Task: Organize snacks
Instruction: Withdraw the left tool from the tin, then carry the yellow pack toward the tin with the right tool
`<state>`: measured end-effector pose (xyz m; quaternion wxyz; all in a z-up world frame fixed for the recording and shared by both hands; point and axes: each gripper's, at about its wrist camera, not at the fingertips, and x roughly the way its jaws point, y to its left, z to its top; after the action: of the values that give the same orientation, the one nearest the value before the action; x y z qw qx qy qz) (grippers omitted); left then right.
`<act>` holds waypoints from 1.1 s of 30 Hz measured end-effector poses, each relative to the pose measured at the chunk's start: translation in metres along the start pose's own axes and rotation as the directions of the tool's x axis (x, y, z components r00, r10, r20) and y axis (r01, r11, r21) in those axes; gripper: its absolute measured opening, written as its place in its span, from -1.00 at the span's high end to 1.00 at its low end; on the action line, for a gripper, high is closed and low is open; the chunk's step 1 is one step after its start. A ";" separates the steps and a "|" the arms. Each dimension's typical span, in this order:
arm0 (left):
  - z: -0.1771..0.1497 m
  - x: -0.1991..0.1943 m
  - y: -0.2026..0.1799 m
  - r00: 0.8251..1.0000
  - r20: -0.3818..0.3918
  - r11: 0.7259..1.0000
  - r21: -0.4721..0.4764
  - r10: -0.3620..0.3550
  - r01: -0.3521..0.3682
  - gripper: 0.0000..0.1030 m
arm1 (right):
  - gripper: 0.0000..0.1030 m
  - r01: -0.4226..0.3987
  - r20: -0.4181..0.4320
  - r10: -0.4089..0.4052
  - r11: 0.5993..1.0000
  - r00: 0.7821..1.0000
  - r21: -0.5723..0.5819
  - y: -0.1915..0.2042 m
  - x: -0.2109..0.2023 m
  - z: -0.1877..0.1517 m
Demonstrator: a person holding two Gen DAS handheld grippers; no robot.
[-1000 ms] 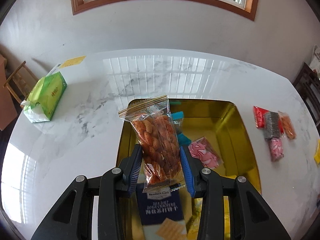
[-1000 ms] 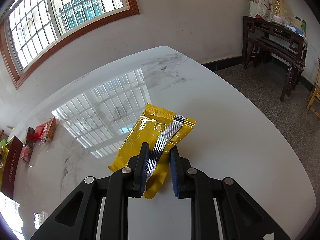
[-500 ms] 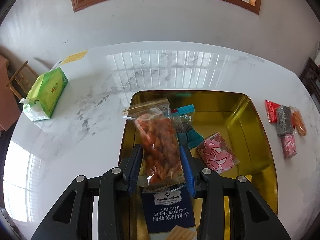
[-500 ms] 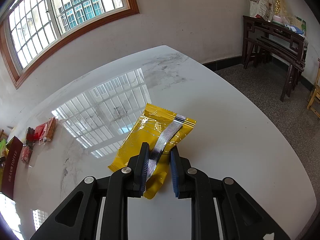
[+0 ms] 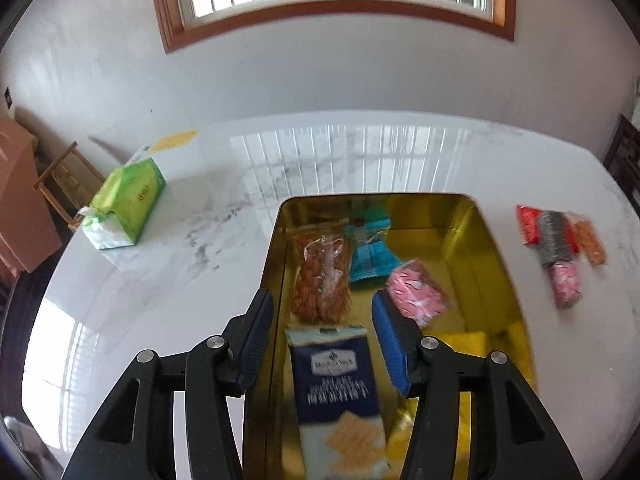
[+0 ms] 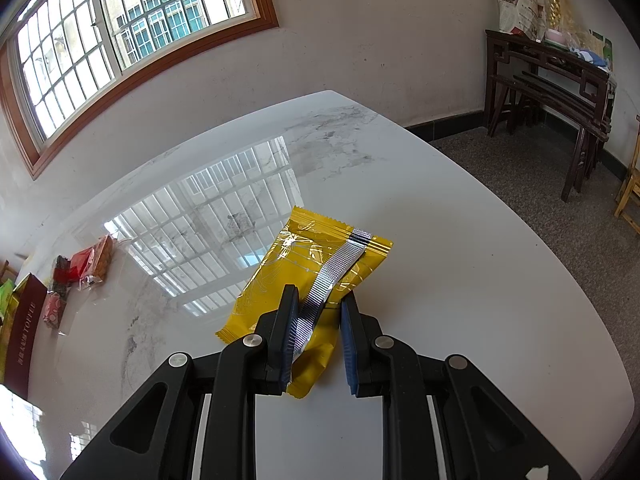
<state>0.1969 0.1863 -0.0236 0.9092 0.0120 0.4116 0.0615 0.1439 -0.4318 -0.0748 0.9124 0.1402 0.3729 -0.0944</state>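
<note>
In the left wrist view my left gripper (image 5: 322, 314) is open above the gold tin (image 5: 490, 248). The clear bag of orange snacks (image 5: 324, 276) lies in the tin just ahead of the fingers, free of them. A teal packet (image 5: 370, 254), a pink packet (image 5: 416, 294) and a navy soda cracker pack (image 5: 338, 384) also lie in the tin. In the right wrist view my right gripper (image 6: 316, 308) is shut on the silver seam of a yellow snack packet (image 6: 288, 264) that rests on the white marble table (image 6: 460, 280).
A green tissue pack (image 5: 128, 204) sits at the table's left. Several small snack packets (image 5: 558, 240) lie right of the tin; they also show in the right wrist view (image 6: 80, 268), beside a dark red toffee box (image 6: 26, 324). A dark wooden side table (image 6: 552, 92) stands by the wall.
My left gripper lowered the orange snack bag into the tin, opened and let it go; the bag now lies flat. The right gripper and yellow packet have not moved.
</note>
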 end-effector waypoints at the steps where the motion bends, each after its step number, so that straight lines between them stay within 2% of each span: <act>1: -0.003 -0.007 0.000 1.000 0.015 1.000 -0.004 -0.001 0.001 -0.12 | 0.66 0.000 0.000 0.000 1.000 1.000 0.000 0.000 0.000 0.000; 4: -0.021 -0.038 0.000 0.996 0.086 1.000 -0.019 0.009 -0.008 -0.30 | 0.66 0.001 0.000 -0.001 1.000 1.000 -0.001 0.000 0.000 0.000; 7: -0.040 -0.062 -0.001 0.991 0.131 0.999 -0.029 0.018 -0.014 -0.32 | 0.66 -0.001 0.002 0.001 1.000 1.000 0.002 -0.001 0.000 -0.001; 14: -0.095 -0.102 -0.004 0.981 0.189 0.996 -0.081 -0.032 0.048 -0.32 | 0.66 -0.010 0.007 0.010 1.000 1.000 0.002 0.000 -0.001 -0.002; 17: -0.116 -0.103 -0.005 0.985 0.167 0.993 -0.103 -0.048 0.066 -0.32 | 0.66 -0.017 0.008 0.017 1.000 1.000 -0.005 0.004 -0.003 -0.003; 23: -0.142 -0.080 -0.004 0.996 0.073 0.989 -0.139 -0.045 0.055 -0.32 | 0.66 -0.040 0.005 0.040 0.999 0.999 -0.012 0.015 -0.005 -0.006; 28: -0.155 -0.075 -0.006 0.997 0.070 0.990 -0.133 -0.027 0.036 -0.32 | 0.68 -0.075 -0.003 0.075 0.997 0.997 -0.023 0.033 -0.007 -0.007; 33: -0.162 -0.071 -0.005 0.998 0.064 0.989 -0.142 -0.026 0.035 -0.32 | 0.76 -0.141 -0.006 0.141 0.987 0.990 -0.078 0.076 -0.014 -0.004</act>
<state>0.0299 0.1678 -0.0782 0.9209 -0.0577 0.3778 0.0766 0.1526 -0.3582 -0.0535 0.9215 0.1304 0.3656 -0.0148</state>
